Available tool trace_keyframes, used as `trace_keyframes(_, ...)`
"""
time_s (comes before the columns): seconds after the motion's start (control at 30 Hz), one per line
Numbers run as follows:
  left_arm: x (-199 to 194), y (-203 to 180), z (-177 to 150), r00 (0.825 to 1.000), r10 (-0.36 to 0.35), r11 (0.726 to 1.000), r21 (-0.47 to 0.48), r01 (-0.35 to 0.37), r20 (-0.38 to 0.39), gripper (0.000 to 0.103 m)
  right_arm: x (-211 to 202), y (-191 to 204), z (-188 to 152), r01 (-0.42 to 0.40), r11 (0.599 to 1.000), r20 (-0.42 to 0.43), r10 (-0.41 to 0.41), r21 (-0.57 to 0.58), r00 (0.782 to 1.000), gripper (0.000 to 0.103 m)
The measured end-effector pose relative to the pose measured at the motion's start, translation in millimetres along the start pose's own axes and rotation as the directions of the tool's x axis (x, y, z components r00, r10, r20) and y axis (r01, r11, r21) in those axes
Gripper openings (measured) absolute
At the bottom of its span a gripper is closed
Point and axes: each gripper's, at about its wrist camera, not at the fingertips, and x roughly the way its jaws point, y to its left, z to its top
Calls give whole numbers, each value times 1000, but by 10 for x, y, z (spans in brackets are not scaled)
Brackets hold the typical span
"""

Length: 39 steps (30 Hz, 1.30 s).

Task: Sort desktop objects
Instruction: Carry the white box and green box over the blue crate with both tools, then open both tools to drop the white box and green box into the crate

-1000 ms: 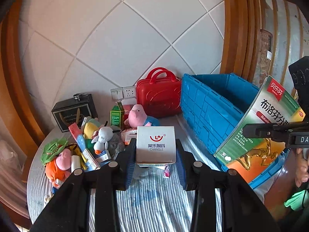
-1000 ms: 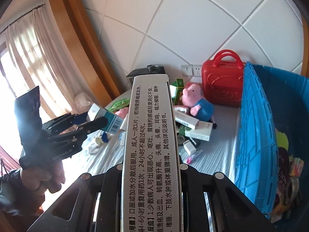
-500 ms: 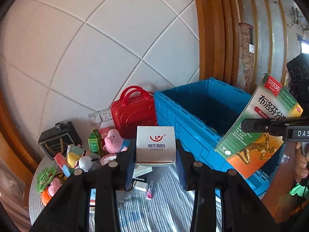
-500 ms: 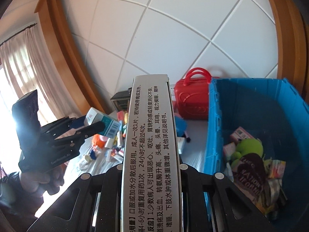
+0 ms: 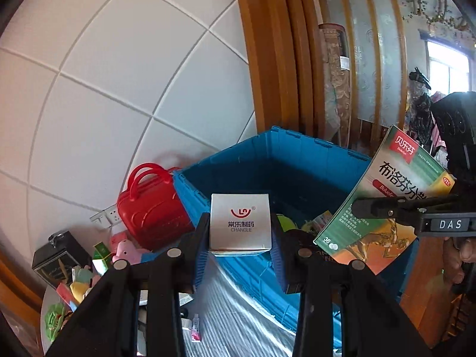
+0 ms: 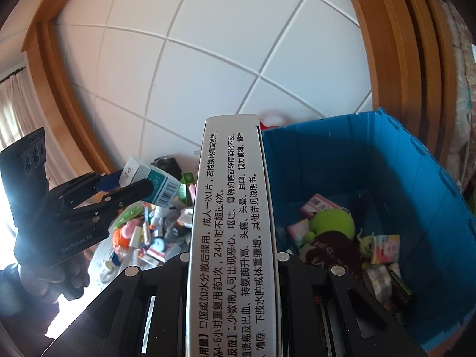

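Note:
My left gripper [image 5: 240, 248] is shut on a small white medicine box [image 5: 240, 226] and holds it in the air by the near-left corner of the blue crate [image 5: 300, 160]. It also shows in the right wrist view [image 6: 139, 186] with the box [image 6: 154, 186]. My right gripper [image 6: 233, 263] is shut on a large green and orange medicine box [image 5: 383, 205], whose white printed side [image 6: 235, 223] fills the right wrist view. It hangs over the crate [image 6: 422, 184], which holds plush toys and small boxes.
A red toy suitcase [image 5: 151, 205] stands against the tiled wall left of the crate. A heap of toys and boxes [image 6: 154, 232] and a black box [image 5: 59, 257] lie on the round table at the left. A wooden frame rises behind the crate.
Both grippers have swung right and upward with their boxes, from over the table's clutter to the blue crate. The crate's inside has come into view.

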Motion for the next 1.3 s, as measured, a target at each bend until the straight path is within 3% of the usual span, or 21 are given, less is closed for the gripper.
trace_keyframes(0.33, 429, -488, 297, 997, -77, 994, 76, 78, -13, 36, -126, -449, -5, 57, 997, 14, -57, 57, 998, 19)
trace_keyframes(0.83, 876, -899, 586, 995, -93, 987, 129, 97, -32, 38, -296, -862, -40, 149, 982, 10, -151, 118, 988, 20)
trace_keyframes(0.87, 892, -901, 601, 995, -94, 988, 120, 98, -35, 40, -311, -866, -39, 163, 980, 11, -165, 117, 986, 22)
trace_keyframes(0.9, 913, -895, 613, 995, -92, 989, 113, 97, -45, 59, -325, -874, -32, 187, 975, 13, -190, 118, 982, 24)
trace_keyframes(0.93, 919, -887, 615, 996, -76, 991, 105, 80, -43, 85, -322, -902, -18, 213, 969, 14, -216, 123, 976, 47)
trace_keyframes(0.97, 905, -872, 610, 998, -60, 993, 96, 62, -31, 91, -333, -932, -10, 231, 964, 21, -236, 134, 972, 69)
trace_keyframes(1.0, 886, -854, 601, 999, -50, 995, 88, 52, -20, 91, -369, -952, -17, 238, 960, 39, -246, 148, 969, 103)
trace_keyframes(1.17, 863, -782, 554, 999, 20, 994, 105, -17, -33, 91, -373, -982, -6, 241, 957, 19, -247, 164, 969, 101)
trace_keyframes(1.3, 807, -661, 449, 999, 30, 995, 98, -25, -44, 91, -244, -952, 48, 229, 962, 17, -234, 148, 972, 101)
